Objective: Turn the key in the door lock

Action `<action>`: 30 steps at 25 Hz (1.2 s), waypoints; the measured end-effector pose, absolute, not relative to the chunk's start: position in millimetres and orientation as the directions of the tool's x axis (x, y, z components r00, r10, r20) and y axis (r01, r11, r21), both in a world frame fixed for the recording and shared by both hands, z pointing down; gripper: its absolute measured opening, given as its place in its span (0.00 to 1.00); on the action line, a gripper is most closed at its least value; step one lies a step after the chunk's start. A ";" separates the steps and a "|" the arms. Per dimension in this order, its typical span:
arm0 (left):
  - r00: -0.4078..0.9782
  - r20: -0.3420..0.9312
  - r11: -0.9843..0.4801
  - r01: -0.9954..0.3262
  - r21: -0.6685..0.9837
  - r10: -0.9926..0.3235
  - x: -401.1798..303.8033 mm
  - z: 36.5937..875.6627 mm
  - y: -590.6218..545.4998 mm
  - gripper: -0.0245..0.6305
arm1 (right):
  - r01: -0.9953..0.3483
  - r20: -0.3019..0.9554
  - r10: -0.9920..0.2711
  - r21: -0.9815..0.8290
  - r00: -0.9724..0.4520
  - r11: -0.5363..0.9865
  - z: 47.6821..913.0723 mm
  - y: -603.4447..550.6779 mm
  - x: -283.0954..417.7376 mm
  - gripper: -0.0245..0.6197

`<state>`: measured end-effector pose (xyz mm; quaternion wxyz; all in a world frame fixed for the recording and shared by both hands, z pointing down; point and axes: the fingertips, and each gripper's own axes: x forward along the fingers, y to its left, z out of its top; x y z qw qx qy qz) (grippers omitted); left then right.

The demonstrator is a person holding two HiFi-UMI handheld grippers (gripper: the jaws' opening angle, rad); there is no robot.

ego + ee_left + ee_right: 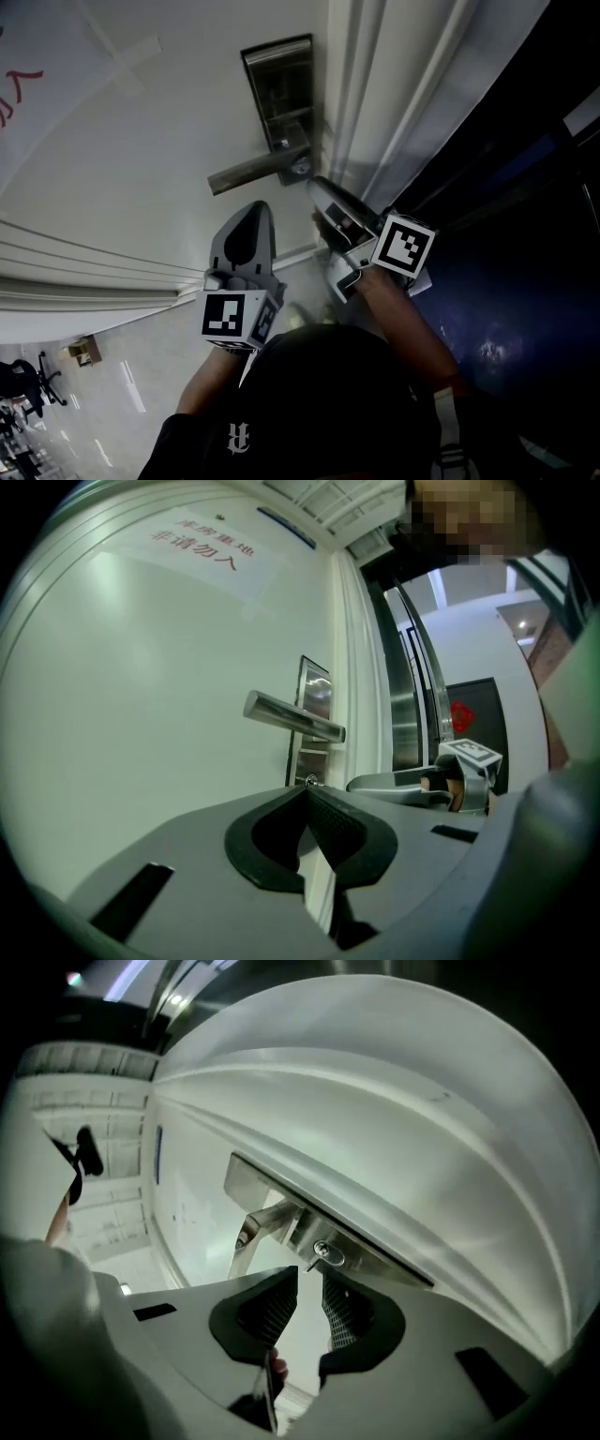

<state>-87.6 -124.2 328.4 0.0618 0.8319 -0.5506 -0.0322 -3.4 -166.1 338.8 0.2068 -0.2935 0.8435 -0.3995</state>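
On white door [141,141], near its edge: upright metal lock plate [278,89] with lever handle [248,172] sticking out sideways. Small keyhole [326,1252] just below the handle's root on the same plate. Key [312,1262] seated in it, short metal stub poking out toward the camera.

Right gripper [309,1274]: close up to the plate, tips just short of the key. Jaws a narrow gap apart, ribbed pads facing each other, nothing pinched between them. Key at the mouth of the gap; contact with either pad not clear. From the head view, same gripper [317,187] angled up at the spot under the handle, marker cube [403,244] behind it, forearm [412,319] trailing back.

Left gripper [307,789]: held back from the door, lower and to the left of the right one. Jaws pressed together at the tips, empty. In the head view, nose [261,208] pointing up toward the handle but well apart from it; marker cube [230,317] at its base.

Upper left of door: paper sign [202,553] with red print. Right of door frame: dark opening.
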 end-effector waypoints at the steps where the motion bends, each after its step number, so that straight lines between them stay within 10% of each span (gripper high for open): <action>1: 0.392 0.014 -0.387 -0.912 0.139 -0.920 -86.6 328.7 -124.0 0.05 | -0.389 -0.092 -0.670 -0.753 -0.737 0.531 338.3 -165.5 -1.9 0.13; 12: 0.376 0.014 -0.371 -0.920 0.128 -0.927 -84.6 327.7 -118.8 0.05 | -0.705 0.087 -0.717 0.136 -0.691 0.696 318.2 -160.7 -6.9 0.13; 19: 0.362 0.014 -0.358 -0.926 0.121 -0.932 -86.9 327.5 -115.4 0.05 | -0.496 0.118 -0.773 0.704 -0.624 0.508 321.1 -154.3 -17.4 0.13; 30: 0.371 -0.002 -0.368 -0.921 0.127 -0.929 -87.2 325.8 -115.9 0.05 | -0.171 0.114 -0.817 0.953 -0.565 0.251 339.4 -157.9 -29.5 0.13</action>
